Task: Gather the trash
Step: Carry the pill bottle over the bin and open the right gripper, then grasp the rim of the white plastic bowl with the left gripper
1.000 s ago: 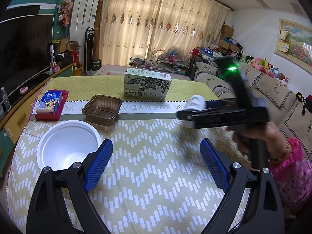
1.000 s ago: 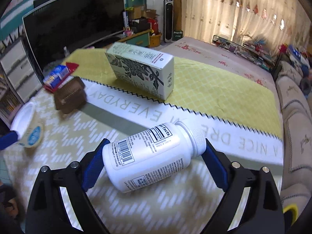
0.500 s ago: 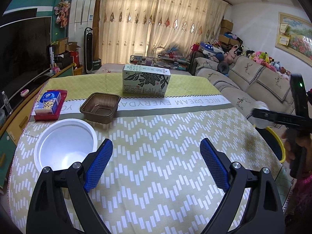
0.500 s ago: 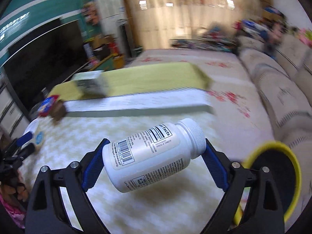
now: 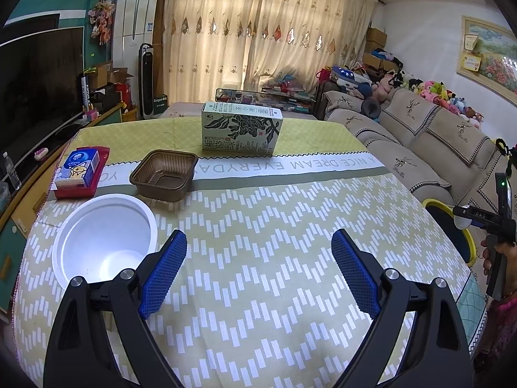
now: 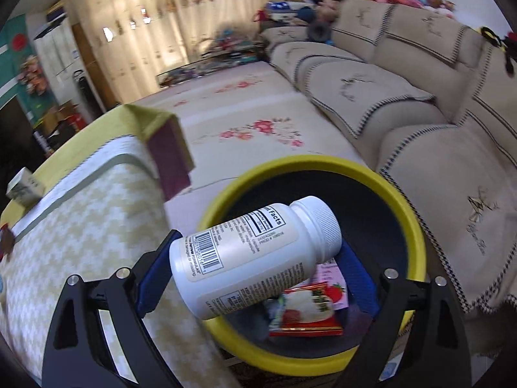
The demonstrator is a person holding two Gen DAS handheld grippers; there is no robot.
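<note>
Right gripper (image 6: 255, 258) clamps white bottle (image 6: 252, 255) crosswise, suspended over yellow-rimmed bin (image 6: 416, 226) beside table (image 5: 258, 213). Wrappers (image 6: 307, 310) inside bin. Left gripper (image 5: 258, 268) spread wide, holding nothing, above tablecloth, white bowl (image 5: 103, 245) just beside it.

on the table (image 5: 290, 226), a bowl (image 5: 103, 236) sits nearest, a tray (image 5: 163, 174) behind it, a carton (image 5: 240, 127) farther back; the bin (image 6: 413, 226) stands right of the table, wrappers (image 6: 307, 310) inside.
</note>
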